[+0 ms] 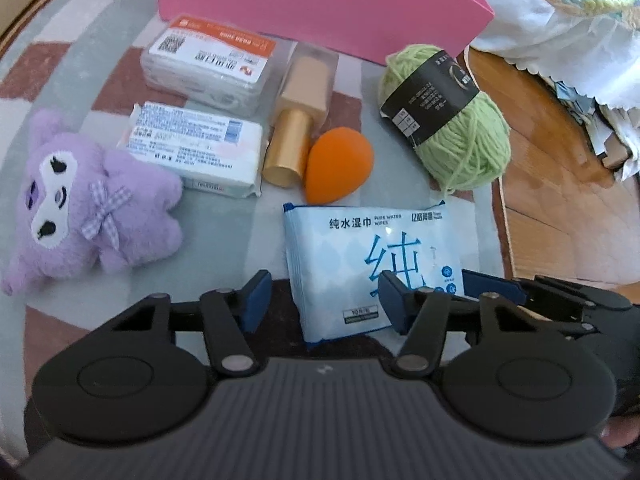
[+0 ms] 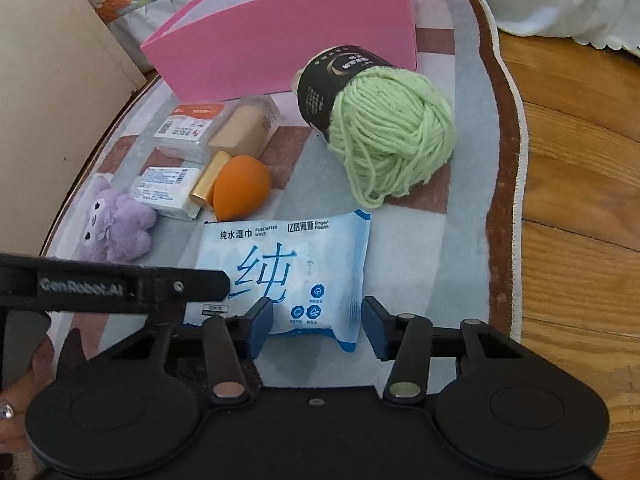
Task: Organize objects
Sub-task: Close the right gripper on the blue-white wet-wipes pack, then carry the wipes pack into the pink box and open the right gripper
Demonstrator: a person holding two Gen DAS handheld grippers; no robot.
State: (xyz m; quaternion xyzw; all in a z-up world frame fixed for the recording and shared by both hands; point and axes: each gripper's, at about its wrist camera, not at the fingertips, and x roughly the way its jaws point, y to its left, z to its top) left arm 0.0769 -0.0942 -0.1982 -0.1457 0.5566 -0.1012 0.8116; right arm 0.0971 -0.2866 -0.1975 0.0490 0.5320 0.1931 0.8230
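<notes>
A blue-and-white wet wipes pack [image 1: 360, 256] lies flat on the rug, also in the right wrist view [image 2: 296, 268]. My left gripper [image 1: 324, 300] is open, its fingers astride the pack's near left part. My right gripper [image 2: 318, 324] is open, its fingers astride the pack's near right corner. Behind lie an orange makeup sponge [image 1: 338, 164], a gold-capped foundation bottle [image 1: 298, 120], two white tissue packs [image 1: 196, 144] [image 1: 208, 62], a purple plush toy [image 1: 80, 204] and a green yarn ball [image 1: 452, 120]. An open pink box [image 1: 320, 4] stands at the back.
The patterned rug [image 2: 464, 216] ends in a brown border on the right, with wooden floor [image 2: 580, 184] beyond. White cloth and a quilt [image 1: 560, 20] lie at the back right. A beige board [image 2: 52, 100] stands on the left. The left gripper's arm [image 2: 112, 284] crosses the right wrist view.
</notes>
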